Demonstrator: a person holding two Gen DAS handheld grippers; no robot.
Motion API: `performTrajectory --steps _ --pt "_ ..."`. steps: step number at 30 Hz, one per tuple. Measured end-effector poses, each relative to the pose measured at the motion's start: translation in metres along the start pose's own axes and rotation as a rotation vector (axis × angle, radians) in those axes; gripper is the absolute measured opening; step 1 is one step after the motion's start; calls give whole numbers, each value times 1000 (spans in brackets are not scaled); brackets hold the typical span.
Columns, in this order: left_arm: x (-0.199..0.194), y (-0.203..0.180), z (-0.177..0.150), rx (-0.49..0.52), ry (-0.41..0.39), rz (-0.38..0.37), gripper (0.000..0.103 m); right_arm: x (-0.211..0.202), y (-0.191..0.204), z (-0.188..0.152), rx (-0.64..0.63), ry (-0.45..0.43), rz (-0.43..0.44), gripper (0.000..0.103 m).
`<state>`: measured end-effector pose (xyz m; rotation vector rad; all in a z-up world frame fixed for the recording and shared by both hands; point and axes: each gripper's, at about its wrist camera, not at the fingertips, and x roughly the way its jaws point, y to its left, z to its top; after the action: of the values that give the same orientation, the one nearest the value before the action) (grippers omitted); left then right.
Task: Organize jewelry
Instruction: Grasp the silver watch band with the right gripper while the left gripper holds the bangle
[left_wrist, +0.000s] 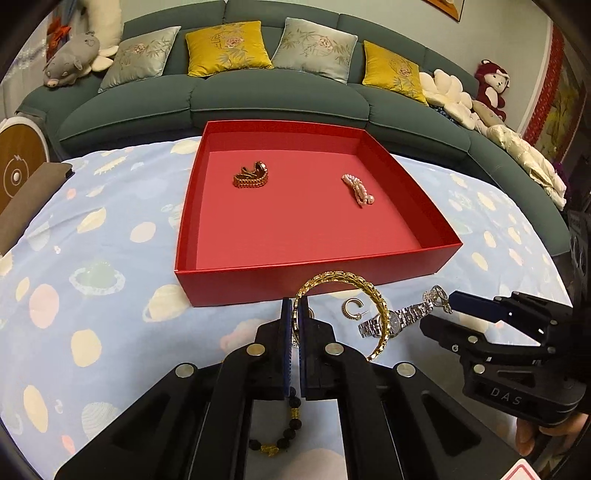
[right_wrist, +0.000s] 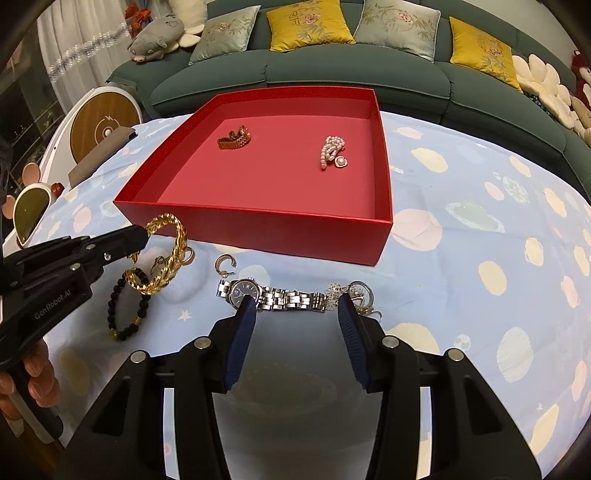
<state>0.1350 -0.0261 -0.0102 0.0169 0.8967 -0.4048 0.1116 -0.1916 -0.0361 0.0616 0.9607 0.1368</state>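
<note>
My left gripper is shut on a gold chain bangle, which stands tilted on edge in front of the red box. In the right wrist view the left gripper pinches the bangle at its top left. My right gripper is open, its fingertips straddling a silver watch lying flat on the cloth. Inside the box lie a gold watch and a pink pearl bracelet.
A black bead bracelet lies under the bangle's lower end. A small hoop earring and a silver ornament lie near the watch. Sunglasses sit at the table's left edge. A green sofa stands behind the table.
</note>
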Motion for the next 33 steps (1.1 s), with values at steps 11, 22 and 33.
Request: performTrajectory --steps 11,22,33 --pt "-12 22 6 -64 -18 10 1 18 19 11 -112 -25 84 46" --pt "-17 25 7 -67 -29 20 1 17 20 -6 -119 131 198 52" --pt "-14 22 6 -59 -23 22 1 26 30 -3 -138 61 106 40"
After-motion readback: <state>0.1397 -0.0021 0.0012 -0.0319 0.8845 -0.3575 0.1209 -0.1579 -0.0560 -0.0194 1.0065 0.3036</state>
